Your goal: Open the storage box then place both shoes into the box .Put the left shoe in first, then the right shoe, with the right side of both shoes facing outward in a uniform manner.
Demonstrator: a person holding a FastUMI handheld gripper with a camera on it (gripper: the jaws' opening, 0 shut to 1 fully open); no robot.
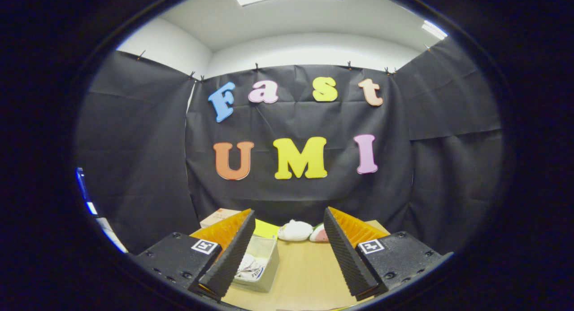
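Gripper [287,252]: jaws spread wide, nothing between the fingers, held above the table.
Table [300,270]: light wood, bare between the fingers.
Box [260,261]: pale, lid off, just beside the left finger, partly hidden behind it; something white with print lies inside.
Shoe [294,230]: white, beyond the box at the table's far edge.
Second shoe [319,234]: pink and white, touching the white shoe, half hidden by the right finger.
Yellow sheet [265,229]: just behind the box.

No readable text besides the wall's letters
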